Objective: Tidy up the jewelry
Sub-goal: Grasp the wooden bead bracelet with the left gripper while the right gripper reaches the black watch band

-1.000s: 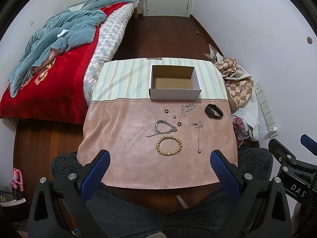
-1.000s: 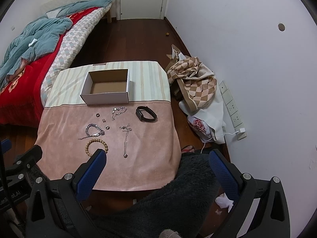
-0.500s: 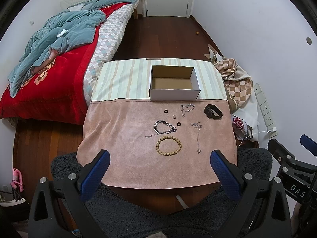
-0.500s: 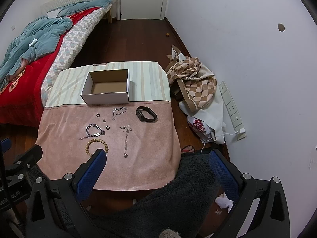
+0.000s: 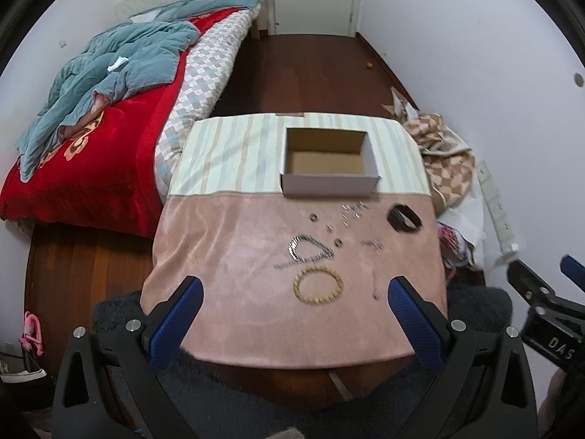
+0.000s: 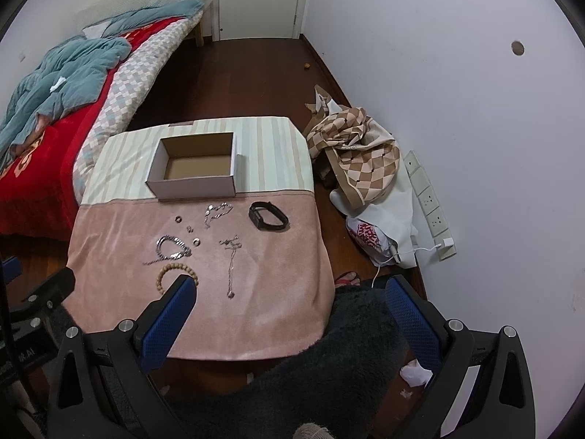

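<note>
An open, empty cardboard box (image 5: 328, 162) (image 6: 197, 166) stands at the back of the cloth-covered table (image 5: 226, 285). In front of it lie a wooden bead bracelet (image 5: 318, 286) (image 6: 172, 269), a silver chain bracelet (image 5: 309, 250) (image 6: 172, 247), a thin necklace (image 6: 231, 263), a small chain (image 6: 215, 212), small rings (image 6: 178, 218) and a black band (image 5: 404, 217) (image 6: 268, 216). My left gripper (image 5: 292, 311) is open and empty above the near table edge. My right gripper (image 6: 289, 311) is open and empty at the table's near right corner.
A bed (image 5: 109, 117) with a red blanket stands left of the table. A checkered cloth pile (image 6: 354, 153), a bag (image 6: 373, 237) and a power strip (image 6: 431, 205) lie on the floor at the right wall. A dark fuzzy rug (image 6: 329, 366) lies below the grippers.
Both grippers have moved forward toward the table, so the jewelry sits nearer the fingertips. The left view is slightly blurred from motion. Nothing on the table moved.
</note>
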Demonstrator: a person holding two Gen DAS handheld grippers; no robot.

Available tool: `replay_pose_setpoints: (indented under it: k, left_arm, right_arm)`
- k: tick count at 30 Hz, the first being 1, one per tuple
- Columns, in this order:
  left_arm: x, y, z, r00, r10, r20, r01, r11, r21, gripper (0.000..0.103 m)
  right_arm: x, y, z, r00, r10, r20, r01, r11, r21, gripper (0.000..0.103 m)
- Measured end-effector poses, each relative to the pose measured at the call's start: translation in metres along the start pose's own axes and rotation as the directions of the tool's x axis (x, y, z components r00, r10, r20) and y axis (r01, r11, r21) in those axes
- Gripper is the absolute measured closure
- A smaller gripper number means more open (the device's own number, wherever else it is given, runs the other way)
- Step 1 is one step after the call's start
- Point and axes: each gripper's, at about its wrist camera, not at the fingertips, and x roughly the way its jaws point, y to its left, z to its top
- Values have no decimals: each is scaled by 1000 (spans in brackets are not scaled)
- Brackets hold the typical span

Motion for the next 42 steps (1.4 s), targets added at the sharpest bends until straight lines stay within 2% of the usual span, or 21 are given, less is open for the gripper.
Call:
replay_pose_setpoints:
  k: [5,9,13,16,22,25,27,29,30,31,37,42]
  left_arm:
    - [62,5,11,997,53,-62,-53,999,3,0]
    - [120,8,3,985,87,-146,-84,996,27,0]
    - [175,7,-12,964,100,-247,-90,995,51,0]
    - [210,8,-27,944,78,-320,-66,997,49,1]
    - [247,6,-45,912,33,-410,-20,999,37,24]
    - [251,3,-47,915,6,-404,9,999,35,39]
    - [250,-1,-45,927,-15,-375,31,999,36,48]
    - [247,-6,-40,939,-20,-344,39,998,49,68]
    - [246,-7,-39,944,-26,-329,48,997,57,88]
    - [245,-9,-39,945,-37,-325,59,997,59,96]
    - [229,-5,-29,947,-88,-309,99,995,19,97]
    - [198,-5,-14,962,-124,-242,132,991,20,97]
  right_arm:
    - [54,-7,13,999,12,-48,-10,999,39,0]
    - [114,-5,18,993,8,-114,-4,999,38,0]
    - [173,-5,13,980,15,-197,-6,999,50,0]
    - [205,-4,7,971,19,-240,-6,999,53,0]
    - [245,-1,-5,951,24,-310,-7,998,55,0]
    - [256,1,-8,945,29,-326,-10,998,62,0]
    - [261,1,-8,943,27,-332,-6,998,64,0]
    - [265,1,-7,942,29,-334,-7,998,68,0]
    - [267,0,-7,942,27,-336,-4,998,69,0]
    - [269,0,-6,941,26,-337,-2,998,69,0]
    - [275,-11,3,949,65,-309,-24,990,137,0]
    - [284,-24,17,960,125,-252,-68,972,224,7]
